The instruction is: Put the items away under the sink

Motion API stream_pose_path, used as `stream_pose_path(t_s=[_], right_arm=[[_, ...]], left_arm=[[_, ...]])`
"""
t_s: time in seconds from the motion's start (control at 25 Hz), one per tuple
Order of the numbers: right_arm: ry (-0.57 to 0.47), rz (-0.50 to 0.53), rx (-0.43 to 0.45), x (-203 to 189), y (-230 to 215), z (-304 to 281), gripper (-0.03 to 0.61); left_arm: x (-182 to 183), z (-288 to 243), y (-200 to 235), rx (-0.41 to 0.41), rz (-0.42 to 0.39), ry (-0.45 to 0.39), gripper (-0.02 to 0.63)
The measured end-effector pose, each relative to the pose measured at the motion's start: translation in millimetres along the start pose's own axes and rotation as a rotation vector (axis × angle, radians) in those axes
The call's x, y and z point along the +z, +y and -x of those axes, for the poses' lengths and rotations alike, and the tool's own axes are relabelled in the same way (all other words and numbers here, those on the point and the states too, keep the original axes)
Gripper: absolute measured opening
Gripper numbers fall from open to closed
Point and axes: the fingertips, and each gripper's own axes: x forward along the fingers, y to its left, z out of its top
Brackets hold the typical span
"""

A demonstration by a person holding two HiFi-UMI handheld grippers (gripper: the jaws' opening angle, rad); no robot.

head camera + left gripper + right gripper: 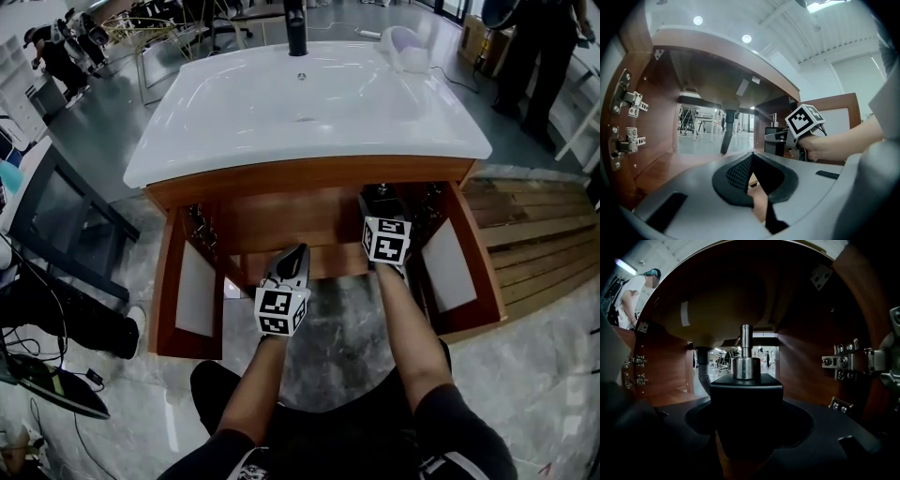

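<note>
black soap dispenser (746, 397) between right tool (746, 439) jaws

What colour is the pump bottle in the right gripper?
Black bottle with a silver pump top, clearest in the right gripper view.

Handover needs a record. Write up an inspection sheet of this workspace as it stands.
Surface: wooden cabinet floor under the white sink; both doors open.
Job's things: black soap dispenser, upright, inside the cabinet at its right.
Clutter: pale object on the sink's back corner.
Grippers: left gripper shut, empty; right gripper shut on the soap dispenser.
Cables: black cables on the floor at left.
Surroundings: wooden pallet; person standing nearby.
</note>
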Motion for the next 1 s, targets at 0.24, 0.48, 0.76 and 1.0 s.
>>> stream_pose_path(t_s=[0.24,0.48,0.76,1.0], right_arm=[[0.017,0.045,-0.001,-4.2,3.7,-1.6,0.331],[0.029,0.043,0.016,-6.3,5.5,1.0,0.375],[0.007,0.056,-0.016,-1.9,3.4,29.6,0.388],[0.033,0.15,0.011,32.5,30.4,87.4,0.374]], left_arm=[[0.5,0.4,0.8,-0.001,0.006,-0.005,0.006],[3.4,-1.8,1.1,-0.006,0.005,-0.008,0.006],[12.1,0.2,2.5,-0.001,0.022,0.015,0.006],[59.1,16.4,-6.4,0.004,0.052,0.051,0.006]])
